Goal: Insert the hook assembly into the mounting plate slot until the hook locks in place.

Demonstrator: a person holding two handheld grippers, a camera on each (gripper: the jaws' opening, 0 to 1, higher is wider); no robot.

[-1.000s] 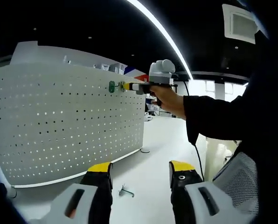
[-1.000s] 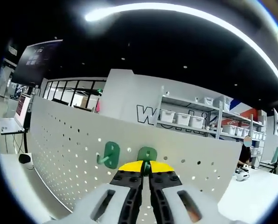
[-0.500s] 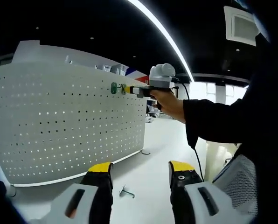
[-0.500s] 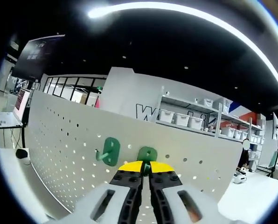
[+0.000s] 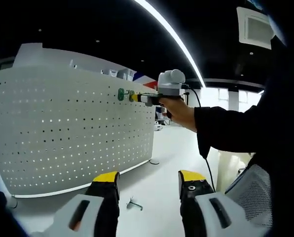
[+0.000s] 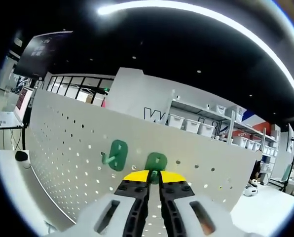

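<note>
Right tongs point(image 6: 154, 176) clamp the green plastic hook point(image 6: 155, 163) at lower centre, its stem pointing straight into the white perforated metal panel point(image 6: 68, 138). Left tongs point(image 5: 148, 180) hang apart above the white tabletop point(image 5: 162, 182).

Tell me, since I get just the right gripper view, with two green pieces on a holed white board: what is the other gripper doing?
Observer: The left gripper hangs open above a white table, holding nothing.
Operator: Is anything lying on that table?
Observer: Yes, a small metal hook lies loose in front of the pegboard.
Operator: Who holds my gripper?
Observer: A hand in a dark sleeve presses the right gripper, shut on the green hook, high on the board.
</note>
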